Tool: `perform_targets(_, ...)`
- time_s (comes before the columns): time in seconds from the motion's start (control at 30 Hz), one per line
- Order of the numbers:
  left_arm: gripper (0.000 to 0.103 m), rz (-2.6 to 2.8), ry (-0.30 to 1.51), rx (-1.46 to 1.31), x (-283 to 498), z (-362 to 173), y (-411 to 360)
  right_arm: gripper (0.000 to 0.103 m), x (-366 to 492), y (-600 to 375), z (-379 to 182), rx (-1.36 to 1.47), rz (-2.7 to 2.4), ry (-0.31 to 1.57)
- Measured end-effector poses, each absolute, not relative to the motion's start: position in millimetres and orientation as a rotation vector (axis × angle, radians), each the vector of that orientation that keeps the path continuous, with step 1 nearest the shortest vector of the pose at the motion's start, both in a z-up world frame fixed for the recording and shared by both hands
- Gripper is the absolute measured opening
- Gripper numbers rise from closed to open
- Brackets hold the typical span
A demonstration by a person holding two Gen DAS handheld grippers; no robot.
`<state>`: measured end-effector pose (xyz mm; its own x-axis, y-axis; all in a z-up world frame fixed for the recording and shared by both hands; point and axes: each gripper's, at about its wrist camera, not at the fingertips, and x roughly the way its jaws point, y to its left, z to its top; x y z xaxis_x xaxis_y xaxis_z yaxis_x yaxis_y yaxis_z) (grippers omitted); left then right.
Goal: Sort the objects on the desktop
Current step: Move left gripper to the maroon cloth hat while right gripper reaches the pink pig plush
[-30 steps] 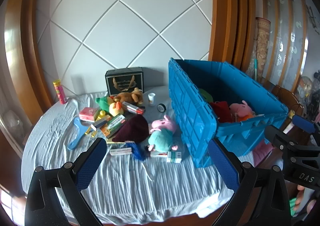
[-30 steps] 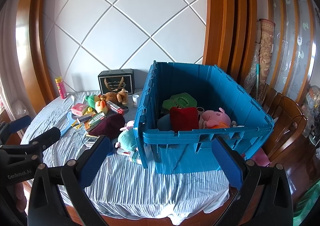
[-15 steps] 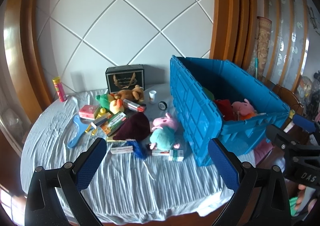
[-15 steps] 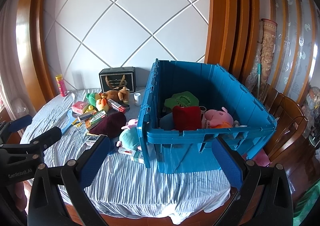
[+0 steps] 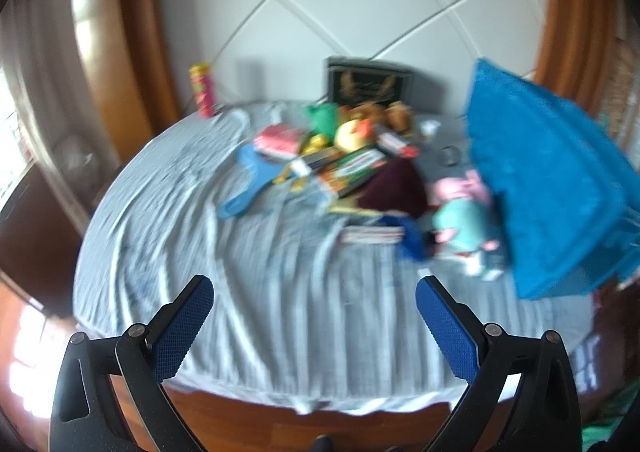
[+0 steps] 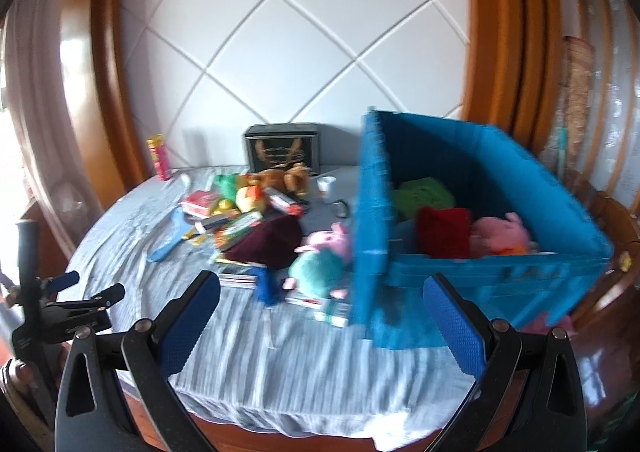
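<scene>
Jaws of both grippers are standing wide apart and gripping nothing: the left gripper (image 5: 314,304) and the right gripper (image 6: 320,302) are hovering over the near edge of the cloth-covered table (image 6: 304,368). Loose objects are lying in a heap (image 6: 244,212) left of the blue crate (image 6: 480,276), which is already holding a pink plush (image 6: 502,236). Sorting appears midway; the next move likely calls for reaching forward to the teal-bodied plush (image 6: 320,268) beside the crate wall.

Toys pile (image 6: 256,212) lies on the table (image 6: 280,364), left of the crate (image 6: 480,272).
</scene>
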<state>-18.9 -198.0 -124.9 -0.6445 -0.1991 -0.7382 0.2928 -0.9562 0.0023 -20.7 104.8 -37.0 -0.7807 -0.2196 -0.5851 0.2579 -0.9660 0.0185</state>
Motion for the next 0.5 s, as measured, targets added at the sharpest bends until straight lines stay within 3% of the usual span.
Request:
perform_targets(0.2,0.102,-2.589,0.183,1.218,-39.7,-156.1,-241.3,0.103,-48.3,46.4,-78.0,0.988,-2.644,0.095)
perform_targets(0.5,0.102,-2.523,0.258,1.407,-107.4,-218.9,-242.1,0.103,-114.0,14.9,-160.5,1.256,-2.507,0.153)
